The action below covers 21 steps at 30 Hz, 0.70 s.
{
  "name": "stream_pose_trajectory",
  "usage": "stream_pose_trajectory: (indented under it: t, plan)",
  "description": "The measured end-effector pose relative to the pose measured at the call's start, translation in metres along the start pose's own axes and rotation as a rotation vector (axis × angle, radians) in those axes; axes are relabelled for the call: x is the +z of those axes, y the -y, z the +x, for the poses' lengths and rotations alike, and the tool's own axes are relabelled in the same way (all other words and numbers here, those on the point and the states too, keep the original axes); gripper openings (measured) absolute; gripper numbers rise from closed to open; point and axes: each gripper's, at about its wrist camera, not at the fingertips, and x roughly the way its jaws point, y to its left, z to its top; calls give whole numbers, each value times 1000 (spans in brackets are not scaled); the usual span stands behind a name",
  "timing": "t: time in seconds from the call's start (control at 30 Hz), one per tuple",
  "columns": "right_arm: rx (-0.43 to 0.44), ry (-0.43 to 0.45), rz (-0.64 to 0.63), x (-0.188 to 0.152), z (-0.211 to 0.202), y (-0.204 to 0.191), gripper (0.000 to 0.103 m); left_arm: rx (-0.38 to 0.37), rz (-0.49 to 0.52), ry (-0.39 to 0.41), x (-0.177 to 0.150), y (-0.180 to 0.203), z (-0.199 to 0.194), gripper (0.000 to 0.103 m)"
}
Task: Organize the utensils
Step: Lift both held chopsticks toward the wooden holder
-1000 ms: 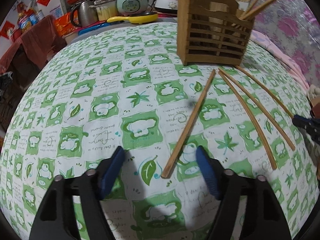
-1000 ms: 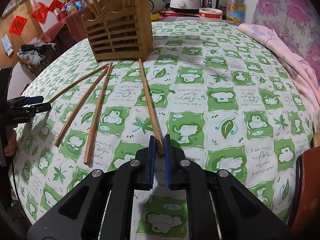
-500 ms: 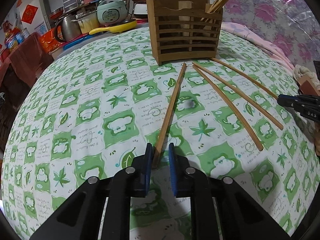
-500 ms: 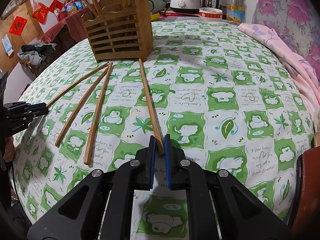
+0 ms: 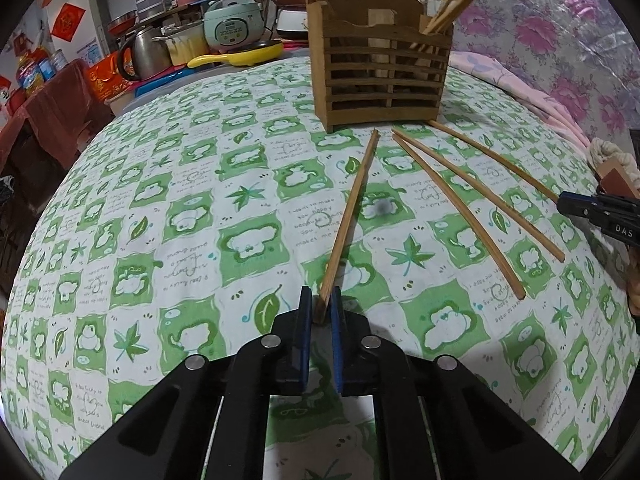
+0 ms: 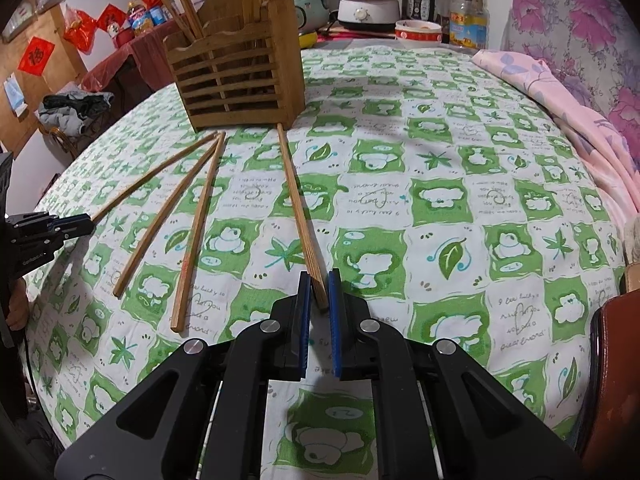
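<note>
table: green-and-white frog-print quilted tablecloth point(image 5: 168, 216), soft, may snag a dragged tip
holder: slatted wooden utensil box point(image 5: 380, 76), far end, tippable
chopsticks: four long wooden sticks loose near holder
left gripper point(image 5: 320, 312): pinching leftmost stick's point(image 5: 352, 216) end, could pivot
right gripper point(image 6: 318, 294): narrow around rightmost stick point(image 6: 298, 216), grip uncertain

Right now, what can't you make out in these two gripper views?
Left wrist view: the right gripper is cut off by the right edge.
Right wrist view: the left gripper is small at the left edge, so its grip is unclear there.
Left wrist view: the lower ends of the chopsticks standing in the wooden holder are hidden behind its slats.
Right wrist view: the bottle label is too small to read.
</note>
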Motion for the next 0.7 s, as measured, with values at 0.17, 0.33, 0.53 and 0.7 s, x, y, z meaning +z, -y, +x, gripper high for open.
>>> stream_pose_trajectory:
  t: [0.17,0.33,0.53,0.7]
  plan:
    - [2,61,9,-3,-14,0,10,-2,-18,24,0,-3,-7,9]
    - [21,92,14,-14,-30,-4,8,-3,-42,35,-8,-5,-16,9]
    - [-8,134,-21,-25,-53,-14,8,-5,-74,56,-16,-7,-34,9]
    - [-29,211,-51,-13,-84,-19,6,4,-69,127,5,-5,-69,9]
